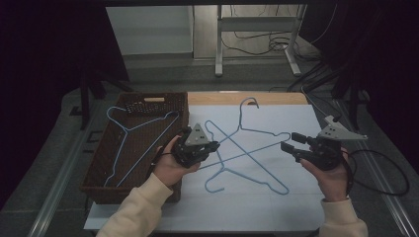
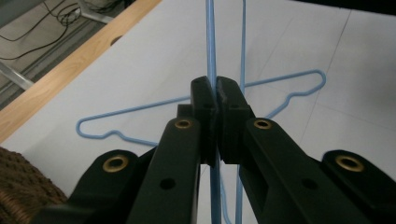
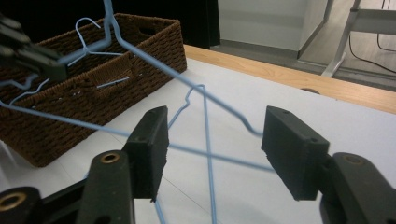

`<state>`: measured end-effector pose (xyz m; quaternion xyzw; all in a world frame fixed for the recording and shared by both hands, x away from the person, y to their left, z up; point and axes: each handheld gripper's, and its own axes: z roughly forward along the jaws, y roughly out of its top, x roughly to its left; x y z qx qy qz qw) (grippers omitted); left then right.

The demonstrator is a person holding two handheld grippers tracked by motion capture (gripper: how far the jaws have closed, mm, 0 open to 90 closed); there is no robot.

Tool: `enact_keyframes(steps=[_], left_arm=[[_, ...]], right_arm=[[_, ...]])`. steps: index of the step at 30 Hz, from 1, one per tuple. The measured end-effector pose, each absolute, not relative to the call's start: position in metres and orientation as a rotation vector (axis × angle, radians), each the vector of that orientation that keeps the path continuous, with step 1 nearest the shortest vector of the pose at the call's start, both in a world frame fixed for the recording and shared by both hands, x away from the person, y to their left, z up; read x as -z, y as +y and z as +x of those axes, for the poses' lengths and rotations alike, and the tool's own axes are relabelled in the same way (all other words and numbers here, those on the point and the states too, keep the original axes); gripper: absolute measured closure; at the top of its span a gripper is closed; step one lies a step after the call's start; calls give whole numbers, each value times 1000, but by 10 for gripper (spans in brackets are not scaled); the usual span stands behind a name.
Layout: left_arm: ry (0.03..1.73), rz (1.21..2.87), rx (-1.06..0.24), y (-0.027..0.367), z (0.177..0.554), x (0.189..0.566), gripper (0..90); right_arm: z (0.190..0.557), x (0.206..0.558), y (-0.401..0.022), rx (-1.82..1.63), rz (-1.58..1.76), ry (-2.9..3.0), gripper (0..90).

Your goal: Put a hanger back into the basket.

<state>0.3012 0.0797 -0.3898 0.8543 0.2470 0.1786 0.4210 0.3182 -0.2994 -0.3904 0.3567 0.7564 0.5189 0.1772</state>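
While the left claw [image 1: 210,146] pinches one blue hanger's [image 1: 247,148] wire beside the basket [image 1: 101,163], its long bar points toward the wide, empty right claw [image 1: 291,142].

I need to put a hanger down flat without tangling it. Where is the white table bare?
Bare white table lies along the near edge, between the sleeves and below the crossed hangers, and in the far right corner. The middle is crowded by those hangers; the wicker basket already holds one hanger.
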Motion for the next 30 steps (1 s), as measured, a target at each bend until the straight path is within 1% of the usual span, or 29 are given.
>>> enact_keyframes(steps=[3,10,19,27,30], left_arm=[[629,2124,-445,85,300,388,871],[682,2041,-442,110,295,375,872],[748,1947,-444,136,291,369,872],[782,1887,-485,160,285,359,872],[824,1851,-500,176,283,360,872]], right_arm=[[319,393,-299,-1455,1001,2143,397],[323,406,-302,-1416,1032,2157,386],[326,421,-301,-1385,1033,2191,370],[328,430,-301,-1349,1049,2209,353],[330,432,-302,-1330,1087,2210,346]])
